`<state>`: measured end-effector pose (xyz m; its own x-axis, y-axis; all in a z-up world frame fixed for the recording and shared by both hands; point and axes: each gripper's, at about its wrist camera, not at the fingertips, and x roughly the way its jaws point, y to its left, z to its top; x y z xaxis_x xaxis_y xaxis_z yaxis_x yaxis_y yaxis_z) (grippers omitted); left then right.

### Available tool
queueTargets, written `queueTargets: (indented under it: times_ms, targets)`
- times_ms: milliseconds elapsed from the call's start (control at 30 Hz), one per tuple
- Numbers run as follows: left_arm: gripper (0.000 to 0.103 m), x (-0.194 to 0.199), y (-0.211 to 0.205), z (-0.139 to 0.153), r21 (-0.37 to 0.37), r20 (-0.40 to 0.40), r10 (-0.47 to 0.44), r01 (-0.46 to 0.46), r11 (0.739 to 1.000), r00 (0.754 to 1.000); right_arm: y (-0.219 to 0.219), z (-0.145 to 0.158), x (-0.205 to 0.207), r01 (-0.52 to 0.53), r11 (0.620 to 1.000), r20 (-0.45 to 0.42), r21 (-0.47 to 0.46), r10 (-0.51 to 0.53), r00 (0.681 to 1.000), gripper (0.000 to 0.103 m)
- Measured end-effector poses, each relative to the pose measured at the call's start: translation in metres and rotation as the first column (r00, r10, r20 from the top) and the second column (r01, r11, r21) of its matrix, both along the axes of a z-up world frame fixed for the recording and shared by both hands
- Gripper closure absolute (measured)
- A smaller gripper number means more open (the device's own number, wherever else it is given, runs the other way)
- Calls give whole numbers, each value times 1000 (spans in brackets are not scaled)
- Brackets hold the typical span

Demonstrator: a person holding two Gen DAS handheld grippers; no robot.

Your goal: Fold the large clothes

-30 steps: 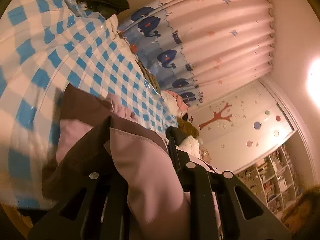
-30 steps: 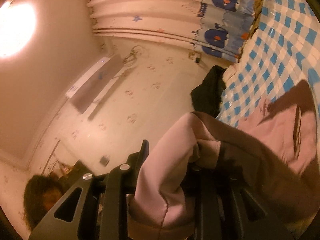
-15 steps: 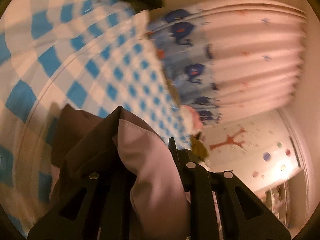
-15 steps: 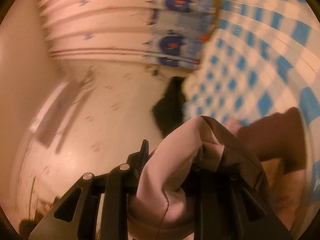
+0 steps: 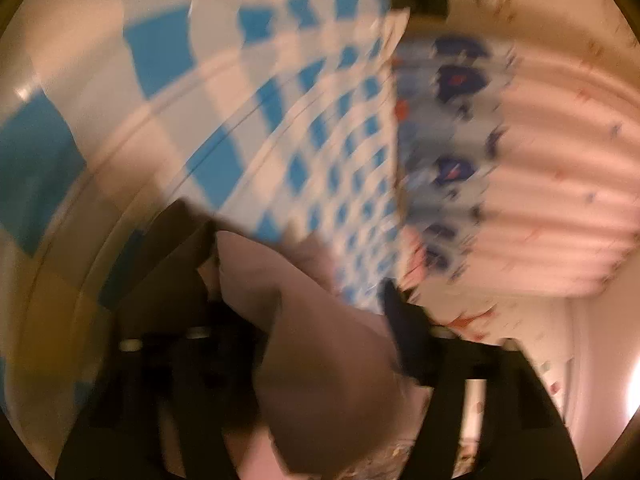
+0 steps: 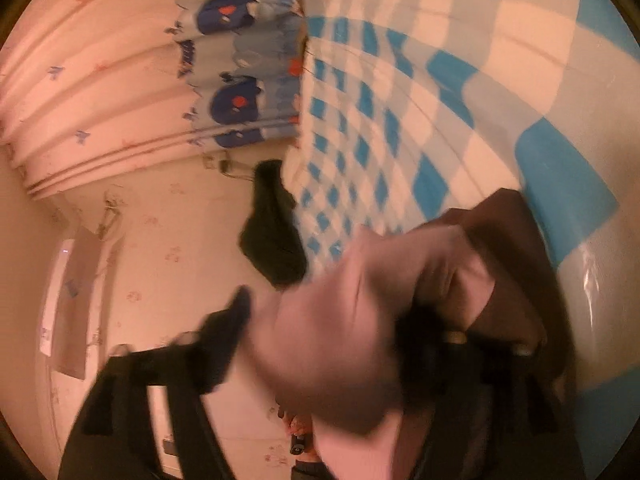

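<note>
A pink and brown garment (image 5: 320, 356) fills the jaws of my left gripper (image 5: 304, 312), which is shut on it close above the blue and white checked cloth (image 5: 304, 128). The same pink and brown garment (image 6: 360, 312) is bunched in my right gripper (image 6: 340, 320), which is shut on it, with brown folds (image 6: 516, 256) trailing onto the checked cloth (image 6: 420, 92). Both views are blurred by motion, and the fabric hides most of the fingers.
A whale-print curtain (image 5: 520, 152) hangs past the far edge of the checked cloth, also in the right wrist view (image 6: 160, 60). A dark garment (image 6: 272, 232) hangs at the cloth's edge by the wall.
Both grippers have swung down and turned toward the checked cloth, carrying the garment with them. The cloth now fills more of each view and the room has slid out.
</note>
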<state>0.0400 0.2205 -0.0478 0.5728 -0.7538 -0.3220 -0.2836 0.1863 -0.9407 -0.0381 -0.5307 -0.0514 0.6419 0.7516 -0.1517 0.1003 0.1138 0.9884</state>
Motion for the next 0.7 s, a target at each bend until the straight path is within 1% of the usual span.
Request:
queueTargets:
  times_ms: [33, 67, 100, 133, 167, 200, 233, 267, 300, 333, 367, 400, 433, 467, 500, 533, 567, 600, 633, 667, 700]
  targets:
    - [20, -6, 7, 10, -6, 14, 39, -38, 999, 999, -1, 8, -7, 7, 1000, 5, -19, -7, 1000, 12]
    - [16, -12, 12, 21, 4, 32, 77, -78, 997, 996, 1, 15, -13, 10, 998, 5, -59, -9, 1000, 10]
    - [16, -19, 17, 39, 33, 75, 106, -109, 994, 992, 6, 24, -19, -6, 994, 15, -111, 8, 1000, 10]
    - [16, -22, 19, 53, 37, 122, 108, -114, 993, 987, 15, 36, -25, -40, 979, 33, -198, 47, 998, 10]
    - [16, -28, 19, 66, 39, 169, 109, -117, 992, 980, 26, 48, -31, -63, 953, 51, -297, 82, 995, 10]
    - [16, -37, 15, 85, 77, 238, 100, -121, 990, 966, 43, 62, -36, -83, 900, 73, -428, 126, 989, 10]
    - [15, -43, 6, 100, 128, 305, 62, -105, 986, 950, 57, 70, -40, -96, 848, 83, -522, 163, 983, 10]
    - [15, -51, -16, 119, 213, 390, -41, -47, 976, 920, 73, 78, -42, -107, 785, 88, -611, 202, 976, 10]
    - [15, -56, -35, 126, 270, 420, -127, 10, 963, 899, 98, 87, -41, -116, 674, 85, -729, 258, 962, 10]
    - [15, -59, -60, 131, 332, 429, -224, 77, 940, 875, 112, 90, -40, -116, 615, 81, -780, 283, 956, 10]
    - [15, -61, -90, 132, 408, 421, -327, 145, 901, 846, 128, 90, -36, -120, 553, 70, -825, 310, 948, 10]
    - [15, -62, -117, 131, 487, 408, -408, 184, 854, 817, 146, 91, -26, -121, 487, 52, -865, 327, 944, 10]
    - [15, -62, -148, 127, 577, 383, -485, 206, 790, 786, 154, 88, -21, -117, 458, 45, -881, 327, 944, 10]
    - [15, -58, -166, 124, 634, 361, -526, 211, 744, 770, 166, 85, -9, -114, 424, 35, -898, 328, 944, 10]
    - [15, -51, -190, 116, 713, 323, -572, 204, 671, 754, 172, 81, -3, -108, 400, 31, -910, 325, 945, 10]
    - [15, -44, -207, 106, 762, 289, -601, 200, 615, 745, 181, 72, 13, -101, 346, 12, -933, 308, 951, 10]
    - [15, -34, -220, 92, 797, 247, -616, 205, 568, 748, 186, 62, 25, -109, 322, -10, -940, 296, 955, 10]
    - [15, -18, -228, 73, 817, 187, -606, 220, 533, 774, 189, 53, 33, -116, 312, -24, -943, 286, 958, 10]
    - [15, -3, -231, 55, 822, 137, -582, 236, 519, 802, 191, 41, 46, -122, 291, -42, -949, 268, 962, 10]
    - [15, 5, -229, 41, 816, 110, -563, 249, 522, 819, 191, 32, 58, -124, 283, -49, -951, 257, 965, 10]
    - [15, 18, -226, 27, 805, 103, -545, 253, 537, 832, 188, 27, 66, -127, 288, -53, -949, 252, 966, 10]
